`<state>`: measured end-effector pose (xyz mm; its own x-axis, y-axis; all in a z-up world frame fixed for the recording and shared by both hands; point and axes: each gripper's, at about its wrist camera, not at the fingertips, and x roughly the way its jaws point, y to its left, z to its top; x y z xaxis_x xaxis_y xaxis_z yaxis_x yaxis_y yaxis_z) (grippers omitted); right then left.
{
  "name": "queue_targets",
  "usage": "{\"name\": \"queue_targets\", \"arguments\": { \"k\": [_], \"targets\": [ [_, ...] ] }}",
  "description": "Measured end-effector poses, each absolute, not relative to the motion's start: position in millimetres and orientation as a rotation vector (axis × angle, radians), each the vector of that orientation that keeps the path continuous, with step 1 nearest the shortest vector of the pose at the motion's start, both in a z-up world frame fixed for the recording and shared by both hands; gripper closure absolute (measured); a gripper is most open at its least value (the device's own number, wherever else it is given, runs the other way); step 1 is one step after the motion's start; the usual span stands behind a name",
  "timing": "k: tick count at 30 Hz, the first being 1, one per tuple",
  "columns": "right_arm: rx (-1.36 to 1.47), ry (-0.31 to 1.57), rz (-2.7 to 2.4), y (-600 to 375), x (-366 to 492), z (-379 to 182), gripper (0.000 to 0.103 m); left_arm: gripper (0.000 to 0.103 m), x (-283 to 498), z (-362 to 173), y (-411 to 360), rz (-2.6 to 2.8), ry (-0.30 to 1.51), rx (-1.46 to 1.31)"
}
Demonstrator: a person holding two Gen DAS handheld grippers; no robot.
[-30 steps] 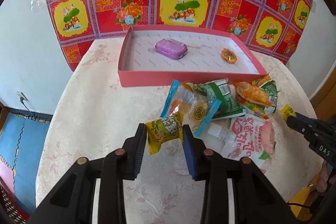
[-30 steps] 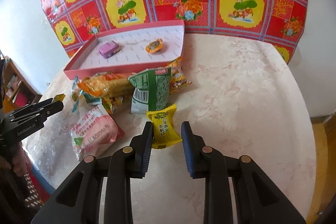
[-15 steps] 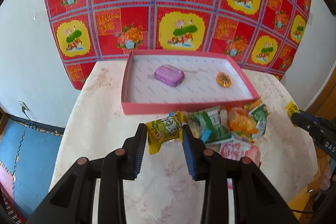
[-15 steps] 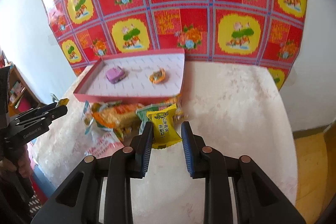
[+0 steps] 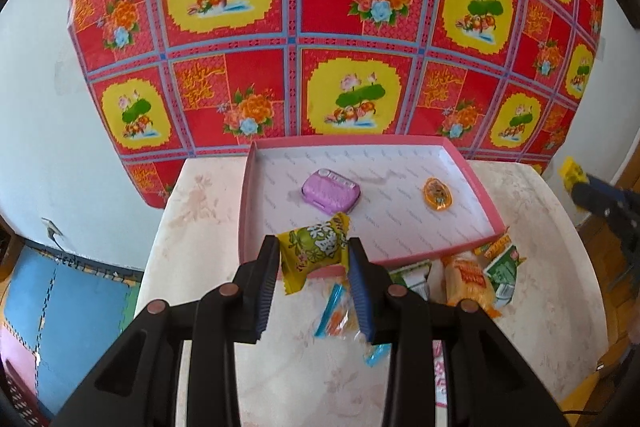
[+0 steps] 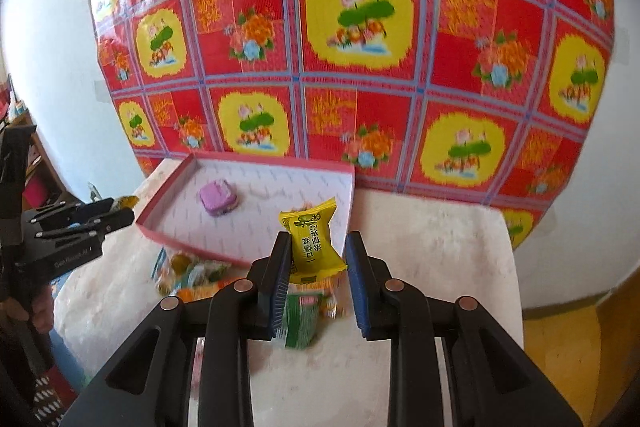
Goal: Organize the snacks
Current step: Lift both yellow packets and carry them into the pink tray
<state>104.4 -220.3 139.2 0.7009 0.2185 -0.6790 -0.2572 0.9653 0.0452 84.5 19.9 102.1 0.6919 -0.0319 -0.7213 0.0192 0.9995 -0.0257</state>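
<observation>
Left wrist view: the left gripper [image 5: 313, 259] is closed on a yellow-green candy [image 5: 314, 251], its blue pads pressing the wrapper from both sides, and the candy hangs in the air in front of the near wall of a shallow pink box [image 5: 247, 211]. That box sits at the far edge of the tabletop [image 5: 196, 227], against a red and yellow flowered cloth [image 5: 320, 27] on the wall. Inside it lie a purple tin [image 5: 330, 191] toward the left and a small orange sweet [image 5: 438, 195] toward the right, well apart. A pile of snack packets [image 5: 472, 275] lies on the tabletop just beside the box's near right corner, with a blue-edged clear packet [image 5: 336, 315] under the gripper. Right wrist view: the right gripper [image 6: 318, 251] holds a second yellow candy [image 6: 314, 241] upright, squeezed between its pads, in front of the box's right end. This picture is blurred, so the packets [image 6: 192, 273] below appear only as smears of green and orange. At the left edge of that view the left gripper's black body [image 6: 64, 231] shows, with a yellow wrapper at its tip.
</observation>
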Motion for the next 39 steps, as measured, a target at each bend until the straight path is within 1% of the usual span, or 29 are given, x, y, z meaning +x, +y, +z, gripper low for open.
{"name": "queue_targets", "arguments": {
  "k": [7, 17, 28, 39],
  "targets": [
    [-0.073, 0.719, 0.265, -211.4, 128.9, 150.2, 0.075, 0.068, 99.6, 109.9, 17.2, -0.037, 0.800, -0.014],
    [-0.061, 0.721, 0.285, -196.3, 150.6, 146.9, 0.075, 0.068, 113.9, 106.2, 20.6, -0.031, 0.811, -0.038],
    [-0.042, 0.745, 0.286, -190.6, 175.7, 133.3, 0.075, 0.067, 124.4, 99.6, 19.7, -0.031, 0.811, -0.040],
    [-0.011, 0.801, 0.283, -191.7, 197.7, 104.0, 0.075, 0.068, 133.8, 78.3, 18.6, -0.042, 0.841, -0.047]
  ]
}}
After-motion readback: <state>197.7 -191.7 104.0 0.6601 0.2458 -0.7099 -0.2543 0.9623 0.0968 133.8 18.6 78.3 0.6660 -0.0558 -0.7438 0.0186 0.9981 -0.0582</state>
